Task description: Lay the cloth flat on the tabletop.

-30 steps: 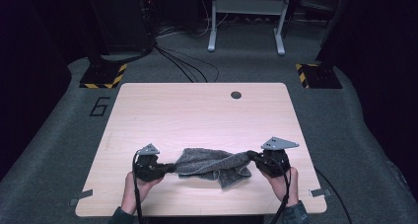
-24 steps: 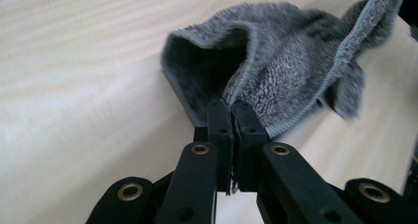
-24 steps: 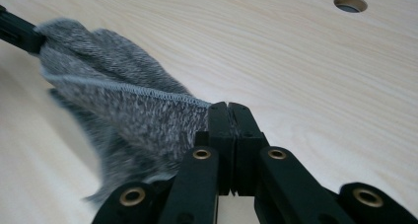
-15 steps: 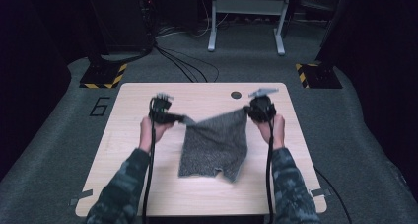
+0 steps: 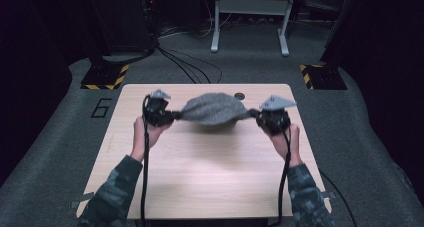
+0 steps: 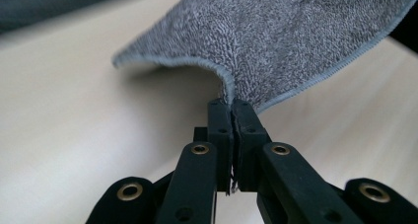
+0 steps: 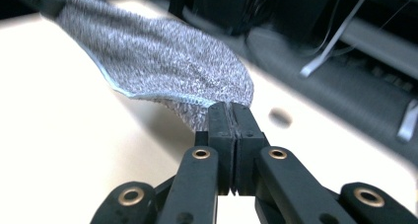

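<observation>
Wooden table (image 5: 210,177), dark room, both grippers' fingers (image 6: 231,116) clamping grey towel (image 5: 215,108) corners.

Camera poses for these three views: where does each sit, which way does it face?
High view: above the person's side, facing forward and down on the table; forearms, hands, both claws show.
Left gripper view: rides the left claw, facing along its shut jaws.
Right gripper view: rides the right claw, likewise.
All three show the grey towel stretched between the claws.
</observation>
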`<state>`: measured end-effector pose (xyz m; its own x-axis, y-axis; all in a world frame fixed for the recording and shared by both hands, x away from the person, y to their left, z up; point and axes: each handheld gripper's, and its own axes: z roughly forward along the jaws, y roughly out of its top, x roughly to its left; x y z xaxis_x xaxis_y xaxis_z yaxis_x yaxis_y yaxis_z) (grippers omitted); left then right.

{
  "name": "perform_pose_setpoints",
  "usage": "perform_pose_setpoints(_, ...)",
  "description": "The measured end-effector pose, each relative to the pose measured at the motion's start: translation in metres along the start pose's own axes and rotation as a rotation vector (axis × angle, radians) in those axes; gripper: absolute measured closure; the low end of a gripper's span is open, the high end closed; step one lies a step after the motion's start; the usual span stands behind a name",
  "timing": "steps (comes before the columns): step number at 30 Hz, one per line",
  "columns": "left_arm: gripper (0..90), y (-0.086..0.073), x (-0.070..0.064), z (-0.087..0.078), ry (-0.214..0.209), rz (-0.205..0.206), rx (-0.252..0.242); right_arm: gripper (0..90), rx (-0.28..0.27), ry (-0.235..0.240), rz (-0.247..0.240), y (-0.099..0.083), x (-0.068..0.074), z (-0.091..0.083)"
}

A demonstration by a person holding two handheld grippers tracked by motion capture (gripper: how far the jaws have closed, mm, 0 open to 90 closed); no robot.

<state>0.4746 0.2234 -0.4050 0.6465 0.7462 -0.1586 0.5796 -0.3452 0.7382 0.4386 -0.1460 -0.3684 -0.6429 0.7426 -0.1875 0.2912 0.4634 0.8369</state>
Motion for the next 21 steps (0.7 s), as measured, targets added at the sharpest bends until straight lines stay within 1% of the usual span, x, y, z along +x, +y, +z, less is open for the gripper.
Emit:
perform_pose_setpoints(1,87.3,-0.016,0.000,0.008,-0.021,-0.029,0.013,89.1,0.024,0.018,0.009,-0.017,0.007,0.004)
perform_pose_setpoints(2,87.2,-0.032,-0.001,0.015,-0.031,-0.050,0.032,89.0,0.040,0.035,0.017,-0.033,0.012,0.007)
perform_pose_setpoints(3,87.0,-0.047,-0.002,0.021,-0.045,-0.078,0.047,88.9,0.069,0.050,0.037,-0.047,0.019,0.011)
perform_pose_setpoints(4,86.8,-0.047,-0.002,0.021,-0.045,-0.078,0.047,88.9,0.087,0.069,0.041,-0.061,0.024,0.014)
perform_pose_setpoints(5,86.7,-0.074,-0.004,0.030,-0.073,-0.114,0.074,88.8,0.100,0.080,0.051,-0.073,0.030,0.016)
perform_pose_setpoints(6,86.2,-0.074,-0.004,0.030,-0.073,-0.114,0.074,88.8,0.100,0.080,0.051,-0.073,0.030,0.016)
perform_pose_setpoints(7,86.2,-0.085,-0.006,0.032,-0.075,-0.135,0.077,88.8,0.118,0.096,0.055,-0.083,0.035,0.017)
perform_pose_setpoints(8,85.9,-0.102,-0.009,0.032,-0.086,-0.164,0.086,88.6,0.127,0.108,0.078,-0.098,0.045,0.016)
perform_pose_setpoints(9,85.4,-0.109,-0.011,0.030,-0.093,-0.178,0.078,88.5,0.123,0.125,0.089,-0.104,0.048,0.014)
perform_pose_setpoints(10,85.0,-0.116,-0.012,0.028,-0.097,-0.183,0.080,88.4,0.126,0.127,0.087,-0.109,0.051,0.012)
perform_pose_setpoints(11,84.5,-0.121,-0.015,0.025,-0.096,-0.192,0.078,88.3,0.134,0.128,0.098,-0.114,0.055,0.010)
perform_pose_setpoints(12,83.8,-0.127,-0.017,0.023,-0.102,-0.199,0.073,87.9,0.137,0.147,0.109,-0.118,0.056,0.009)
perform_pose_setpoints(13,83.2,-0.132,-0.019,0.020,-0.101,-0.198,0.071,87.6,0.141,0.156,0.105,-0.121,0.058,0.008)
perform_pose_setpoints(14,82.0,-0.137,-0.022,0.018,-0.108,-0.197,0.084,86.6,0.149,0.158,0.115,-0.123,0.060,0.006)
perform_pose_setpoints(16,78.8,-0.145,-0.027,0.013,-0.116,-0.193,0.094,83.5,0.156,0.194,0.120,-0.127,0.063,0.003)
perform_pose_setpoints(17,75.7,-0.147,-0.029,0.010,-0.124,-0.179,0.115,80.4,0.161,0.200,0.116,-0.128,0.065,0.001)
perform_pose_setpoints(18,70.1,-0.149,-0.030,0.007,-0.128,-0.176,0.124,76.2,0.159,0.208,0.114,-0.129,0.066,0.000)
perform_pose_setpoints(19,63.6,-0.149,-0.032,0.003,-0.117,-0.169,0.124,72.2,0.170,0.220,0.123,-0.129,0.066,-0.003)
perform_pose_setpoints(20,57.4,-0.147,-0.033,-0.001,-0.102,-0.159,0.118,69.7,0.167,0.222,0.124,-0.128,0.064,-0.004)
perform_pose_setpoints(21,51.2,-0.143,-0.034,-0.004,-0.078,-0.160,0.099,65.4,0.158,0.228,0.136,-0.127,0.061,-0.006)
